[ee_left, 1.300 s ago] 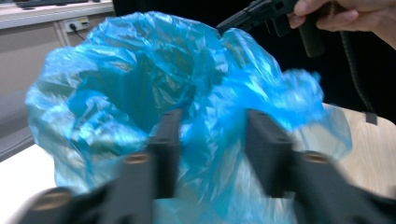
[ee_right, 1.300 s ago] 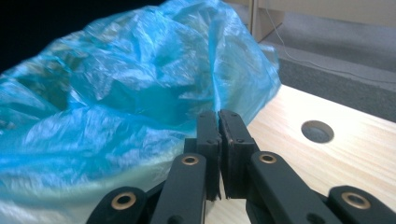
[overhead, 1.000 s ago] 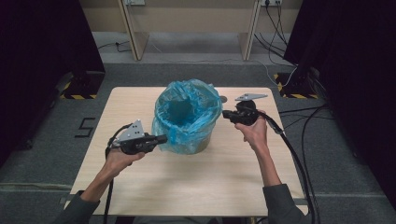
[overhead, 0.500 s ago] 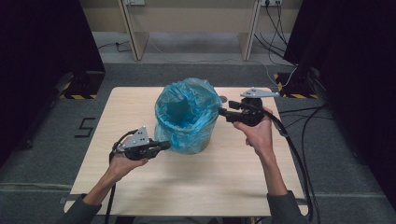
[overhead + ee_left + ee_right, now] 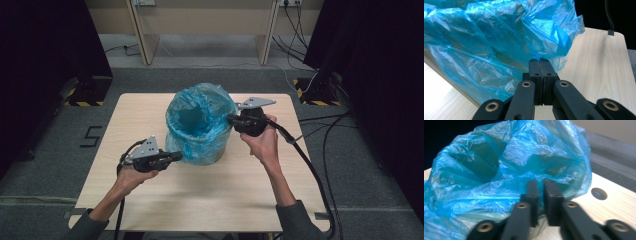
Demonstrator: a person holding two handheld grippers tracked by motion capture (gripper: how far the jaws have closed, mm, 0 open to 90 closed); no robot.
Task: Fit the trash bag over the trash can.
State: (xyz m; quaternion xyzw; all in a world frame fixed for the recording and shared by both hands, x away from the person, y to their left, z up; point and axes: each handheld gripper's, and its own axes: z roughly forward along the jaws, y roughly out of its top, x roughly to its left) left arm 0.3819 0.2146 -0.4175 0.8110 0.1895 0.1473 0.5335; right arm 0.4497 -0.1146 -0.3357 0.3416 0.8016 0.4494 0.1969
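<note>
Forearms enter from the near table edge, each hand carrying 1 gripper. The left gripper (image 5: 175,156) is held low at the near-left side of the bin (image 5: 212,152); in its own view its jaws are seen pressed together, with blue plastic just beyond the tips, and whether film is pinched between them cannot be told. The bin stands at the middle of the wooden table (image 5: 150,197) and is lined with a blue bag (image 5: 200,120) whose crumpled rim stands puffed up above it; the inside is seen as dark blue film, and no contents can be made out. The right gripper (image 5: 231,119) is held at the bag's upper right rim; its jaws have just been closing and stand narrowly parted in its own view, the bag's edge lying at their tips. Compared with 1 second ago, the right gripper is seen higher against the rim, and the bag's right side is raised fuller. The left gripper is placed much as before.
</note>
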